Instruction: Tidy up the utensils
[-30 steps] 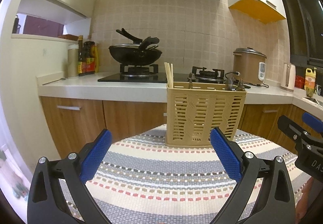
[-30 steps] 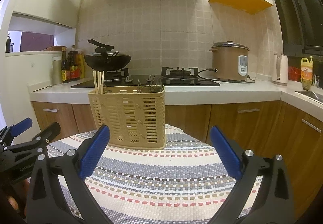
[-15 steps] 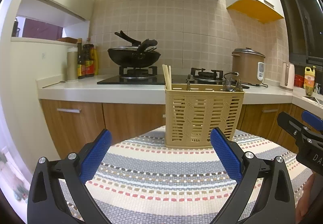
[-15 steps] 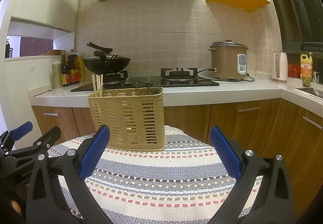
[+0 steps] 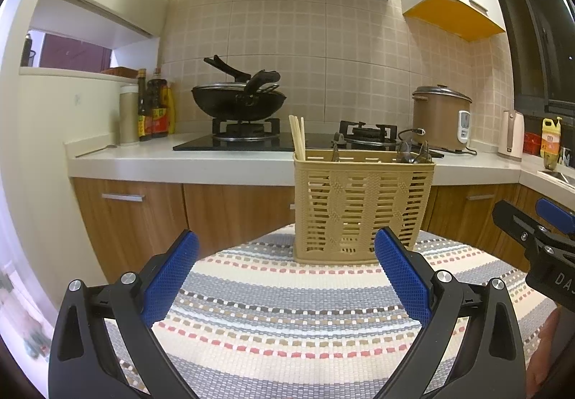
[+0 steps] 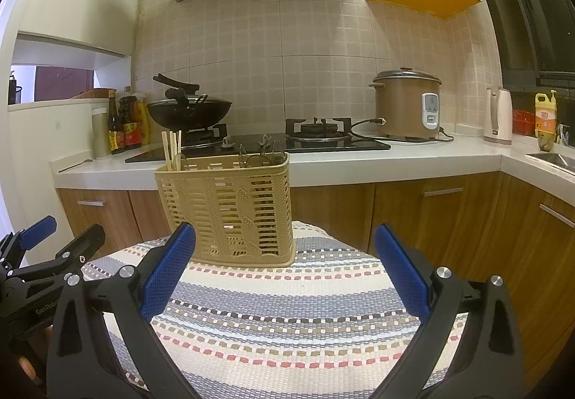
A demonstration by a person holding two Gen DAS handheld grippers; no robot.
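Observation:
A tan slotted utensil basket [image 5: 361, 208] stands upright at the far edge of a striped woven mat [image 5: 287, 312]. Wooden chopsticks [image 5: 297, 138] stick up from its left end and metal utensil tops [image 5: 413, 152] show at its right end. My left gripper [image 5: 285, 269] is open and empty, above the mat in front of the basket. My right gripper [image 6: 284, 262] is open and empty, in front and to the right of the basket [image 6: 226, 208]. Each gripper shows at the edge of the other's view.
Behind the mat runs a kitchen counter [image 5: 179, 165] with a gas hob, a black wok [image 5: 239, 100], sauce bottles [image 5: 154, 111] and a brown rice cooker [image 6: 408, 108]. Wooden cabinets [image 6: 431, 212] stand below. A kettle [image 6: 497, 115] and yellow bottle [image 6: 544, 115] sit at right.
Both views have tilted upward a little, so the basket sits lower in frame. Both grippers stay open and empty.

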